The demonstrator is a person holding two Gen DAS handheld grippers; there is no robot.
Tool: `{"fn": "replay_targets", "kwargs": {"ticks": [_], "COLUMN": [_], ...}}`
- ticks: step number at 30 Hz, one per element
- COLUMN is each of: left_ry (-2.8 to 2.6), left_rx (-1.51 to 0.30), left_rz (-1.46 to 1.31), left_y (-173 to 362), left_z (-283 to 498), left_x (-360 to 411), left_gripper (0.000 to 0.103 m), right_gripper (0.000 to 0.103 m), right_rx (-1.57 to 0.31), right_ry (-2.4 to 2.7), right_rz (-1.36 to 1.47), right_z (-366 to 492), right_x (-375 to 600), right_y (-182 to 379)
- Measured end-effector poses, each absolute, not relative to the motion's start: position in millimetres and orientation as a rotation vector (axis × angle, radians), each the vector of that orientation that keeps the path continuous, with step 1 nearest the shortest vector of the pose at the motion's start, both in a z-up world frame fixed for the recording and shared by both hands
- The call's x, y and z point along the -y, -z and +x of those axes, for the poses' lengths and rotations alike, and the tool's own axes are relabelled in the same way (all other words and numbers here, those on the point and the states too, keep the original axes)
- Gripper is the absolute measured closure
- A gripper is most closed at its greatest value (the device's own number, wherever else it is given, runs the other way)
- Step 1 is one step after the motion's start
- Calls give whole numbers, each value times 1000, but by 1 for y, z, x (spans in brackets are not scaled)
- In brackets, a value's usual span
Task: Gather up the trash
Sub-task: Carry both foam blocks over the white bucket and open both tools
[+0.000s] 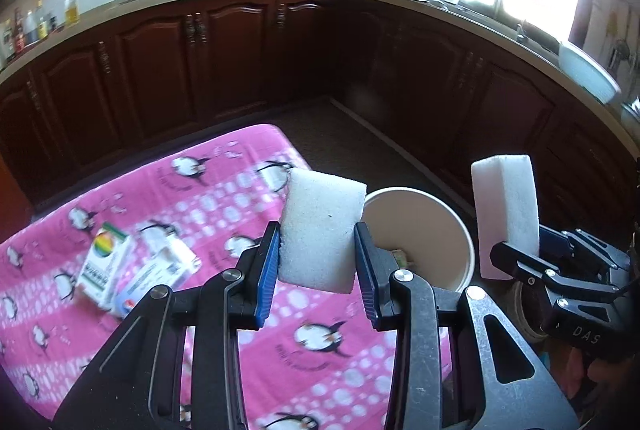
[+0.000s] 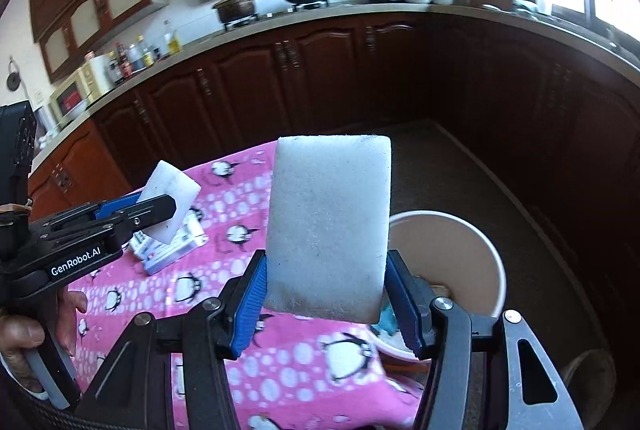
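Note:
My left gripper (image 1: 316, 262) is shut on a white foam block (image 1: 320, 226), held above the right edge of the pink penguin-print cloth (image 1: 200, 310). My right gripper (image 2: 326, 294) is shut on a larger white foam block (image 2: 330, 226) that stands upright between its blue pads. In the left wrist view that block (image 1: 506, 213) and the right gripper (image 1: 520, 254) show at the right. The left gripper (image 2: 156, 209) with its block (image 2: 170, 205) shows at the left of the right wrist view. A round beige bin (image 1: 420, 230) (image 2: 452, 262) stands on the floor beside the cloth, with some scraps inside.
Small cardboard boxes (image 1: 108, 266) (image 2: 168, 250) lie on the cloth. Dark wooden cabinets (image 1: 240, 49) run along the back and right under a counter with pots, bottles and a dish rack. A hand (image 2: 24, 342) holds the left gripper's handle.

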State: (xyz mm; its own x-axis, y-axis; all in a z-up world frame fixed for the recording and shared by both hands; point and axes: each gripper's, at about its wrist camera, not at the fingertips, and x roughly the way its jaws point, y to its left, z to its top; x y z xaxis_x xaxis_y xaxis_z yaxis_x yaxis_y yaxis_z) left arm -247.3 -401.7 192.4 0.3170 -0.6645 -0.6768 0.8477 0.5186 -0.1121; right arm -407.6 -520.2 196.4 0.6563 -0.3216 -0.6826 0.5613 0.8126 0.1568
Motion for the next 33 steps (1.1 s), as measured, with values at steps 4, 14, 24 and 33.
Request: {"fn": "replay_targets", "kwargs": {"ticks": [4,14,24,33], "left_ry": [1048,1117,1144,1162], "left_rx": [-752,-775,-884,-961], "left_rz": [305,338,333,326], "left_y": [-189,-181,-151,-124], "left_z": [-257,-278,-276,-275], "left_x": [428,477,507,523], "left_gripper": [70,70,70,70], "right_gripper": [47,47,47,47], "right_rx": [-694,-698,-726,-763], "right_ry": [557,636,665,673], "right_rz": [400,449,478,514], "right_z": [-428,-460,-468,-466], "right_x": [539,574,592,602], "right_y": [-193,-186,-169,-146]}}
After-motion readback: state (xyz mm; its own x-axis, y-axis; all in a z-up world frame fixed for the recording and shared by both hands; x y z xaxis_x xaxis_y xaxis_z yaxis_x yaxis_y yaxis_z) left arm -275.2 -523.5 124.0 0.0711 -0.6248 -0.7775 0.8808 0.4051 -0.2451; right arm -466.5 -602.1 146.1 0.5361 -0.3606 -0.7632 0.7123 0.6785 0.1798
